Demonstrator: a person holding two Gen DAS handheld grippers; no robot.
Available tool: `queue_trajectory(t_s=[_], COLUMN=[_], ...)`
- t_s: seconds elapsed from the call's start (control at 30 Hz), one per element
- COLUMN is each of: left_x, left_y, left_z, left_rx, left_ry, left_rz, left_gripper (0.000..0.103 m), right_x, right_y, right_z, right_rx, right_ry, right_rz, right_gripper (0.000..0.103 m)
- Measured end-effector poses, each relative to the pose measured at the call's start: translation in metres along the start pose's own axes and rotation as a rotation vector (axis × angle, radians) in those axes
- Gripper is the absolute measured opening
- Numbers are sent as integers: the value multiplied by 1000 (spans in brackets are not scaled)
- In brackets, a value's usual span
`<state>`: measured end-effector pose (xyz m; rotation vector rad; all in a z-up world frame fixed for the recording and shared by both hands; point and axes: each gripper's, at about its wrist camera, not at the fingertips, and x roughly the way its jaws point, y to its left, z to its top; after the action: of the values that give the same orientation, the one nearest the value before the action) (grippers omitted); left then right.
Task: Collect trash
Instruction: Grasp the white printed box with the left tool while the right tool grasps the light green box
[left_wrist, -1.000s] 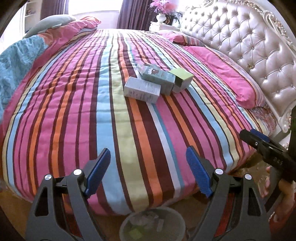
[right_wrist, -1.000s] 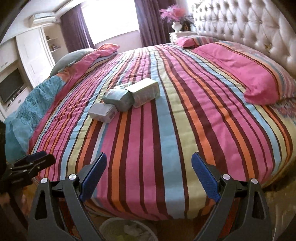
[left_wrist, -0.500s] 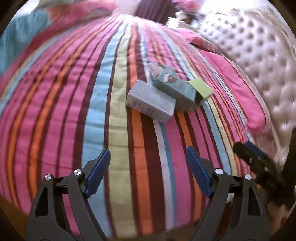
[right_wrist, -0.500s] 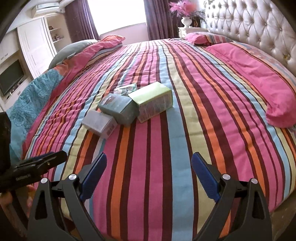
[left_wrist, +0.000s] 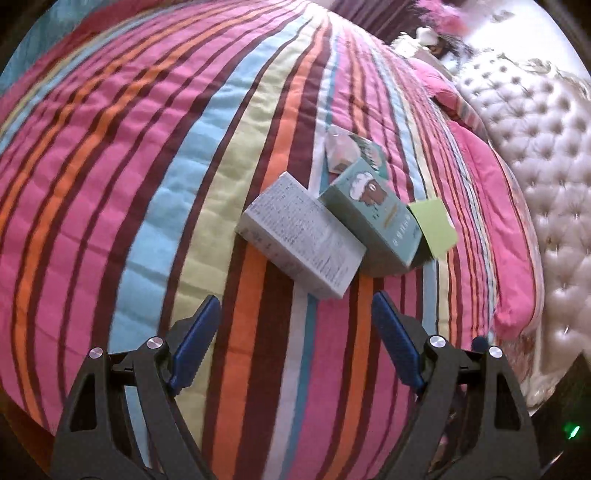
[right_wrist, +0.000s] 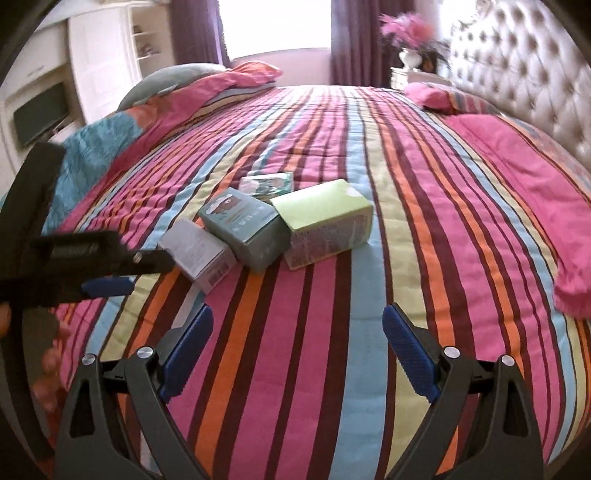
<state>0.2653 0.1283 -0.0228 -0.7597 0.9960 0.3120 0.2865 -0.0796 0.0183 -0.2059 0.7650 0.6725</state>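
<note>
Four pieces of trash lie bunched together on the striped bedspread (right_wrist: 369, 229): a grey-white box (left_wrist: 301, 240) nearest the bed's edge, a teal box (left_wrist: 373, 216) touching it and partly overlapping, a green box (right_wrist: 325, 227) against the teal one's far side, and a flat printed packet (left_wrist: 351, 151) just behind them. The left gripper (left_wrist: 291, 343) hovers over the bed with its jaws spread wide and holding nothing, the grey-white box just ahead of the gap between them. The right gripper (right_wrist: 297, 352) sits further back, its jaws likewise wide apart and empty, facing the cluster from the green box's side. The step in hand looks like the approach to a first pick, nothing being collected yet. The next move probably calls for lowering the left jaws astride the grey-white box across its narrow width, closing without nudging the teal box leaning on it. No bin shows in either view.
</note>
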Motion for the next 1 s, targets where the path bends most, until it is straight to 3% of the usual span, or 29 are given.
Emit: queue_trajectory(t_s=[0.13, 0.27, 0.37, 0.6, 0.77, 0.87, 1.0], left_x=[6, 13, 20, 29, 35, 39, 40], left_y=[-1, -1, -1, -6, -9, -9, -4], left_z=[7, 9, 11, 19, 24, 26, 32], left_rx=[-29, -44, -58, -73, -77, -91, -117], left_ry=[-5, -2, 11, 12, 10, 13, 17], left_rz=[3, 12, 18, 32, 55, 58, 39], left_gripper=[82, 82, 82, 82, 82, 82, 82], right_x=[10, 32, 40, 63, 79, 86, 82], right_y=[-10, -19, -18, -21, -24, -31, -50], right_z=[15, 33, 42, 48, 48, 46, 40], right_rx=[-14, -5, -42, -58, -23, 32, 88], right_ry=[-29, 12, 10, 60, 92, 101, 103], right_rz=[-53, -34, -91, -114, -149, -219, -207], right_gripper=[89, 89, 89, 89, 89, 89, 89])
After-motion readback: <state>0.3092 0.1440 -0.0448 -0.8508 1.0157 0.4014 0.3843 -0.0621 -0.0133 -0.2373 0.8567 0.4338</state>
